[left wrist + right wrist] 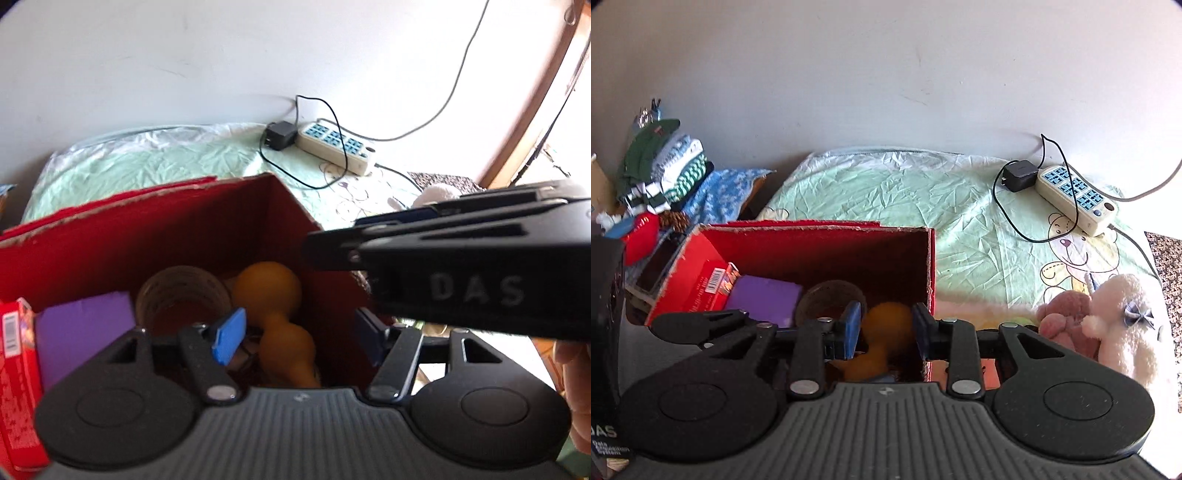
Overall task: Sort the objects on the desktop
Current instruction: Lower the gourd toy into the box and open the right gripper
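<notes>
Where the left wrist view looks down, the left gripper (295,334) hangs over an open red cardboard box (155,236), its blue pads spread wide and grasping nothing. Inside the box lies an orange gourd-shaped toy (275,314): matte, two-lobed, the large round bulb toward the far wall, the smaller bulb nearer the camera, so its long axis runs roughly front to back. Beside it on the left sits a clear ribbed glass (183,297), then a purple block (83,334) and a red packet with a barcode (16,369). The right gripper (461,266), black and marked "DAS", crosses the frame from the right above the box edge; whether its pads grip anything cannot be told from this view. A white power strip (338,146) and black adapter (280,134) lie on the green sheet (147,162) behind.

Right wrist view: the right gripper (884,330) is released, pads apart, straddling the gourd's large bulb without visible contact. Glass, purple block and red packet line up leftward. Two plush toys (1108,325) lie right of the box.
</notes>
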Demonstrator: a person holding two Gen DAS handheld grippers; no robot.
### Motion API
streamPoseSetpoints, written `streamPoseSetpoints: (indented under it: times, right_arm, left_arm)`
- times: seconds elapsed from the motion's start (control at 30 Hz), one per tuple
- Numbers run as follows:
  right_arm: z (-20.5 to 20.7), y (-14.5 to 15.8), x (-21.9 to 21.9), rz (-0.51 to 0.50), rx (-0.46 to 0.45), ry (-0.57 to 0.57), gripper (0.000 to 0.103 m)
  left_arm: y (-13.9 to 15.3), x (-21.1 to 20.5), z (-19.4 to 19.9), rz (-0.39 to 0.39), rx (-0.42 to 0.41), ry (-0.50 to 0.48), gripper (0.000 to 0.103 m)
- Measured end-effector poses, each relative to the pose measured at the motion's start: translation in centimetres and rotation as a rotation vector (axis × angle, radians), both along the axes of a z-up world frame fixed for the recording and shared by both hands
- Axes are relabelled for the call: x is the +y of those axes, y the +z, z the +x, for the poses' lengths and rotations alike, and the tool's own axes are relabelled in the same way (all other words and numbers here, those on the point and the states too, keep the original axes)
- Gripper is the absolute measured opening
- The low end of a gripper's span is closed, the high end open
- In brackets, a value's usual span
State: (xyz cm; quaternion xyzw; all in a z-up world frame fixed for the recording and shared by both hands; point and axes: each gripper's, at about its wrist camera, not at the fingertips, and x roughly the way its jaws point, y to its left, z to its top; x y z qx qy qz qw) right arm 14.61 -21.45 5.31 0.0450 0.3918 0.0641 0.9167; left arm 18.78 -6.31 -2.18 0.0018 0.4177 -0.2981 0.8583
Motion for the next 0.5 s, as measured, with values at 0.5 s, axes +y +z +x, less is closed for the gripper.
streamPoseSetpoints:
  times: [0.5]
  right_arm:
    - [-5.5, -2.2, 2.2, 0.067, -0.016, -0.179, 0.052]
  left_arm:
    - [1.8, 5.2, -5.2, 0.284, -0.101, 0.352, 0.100]
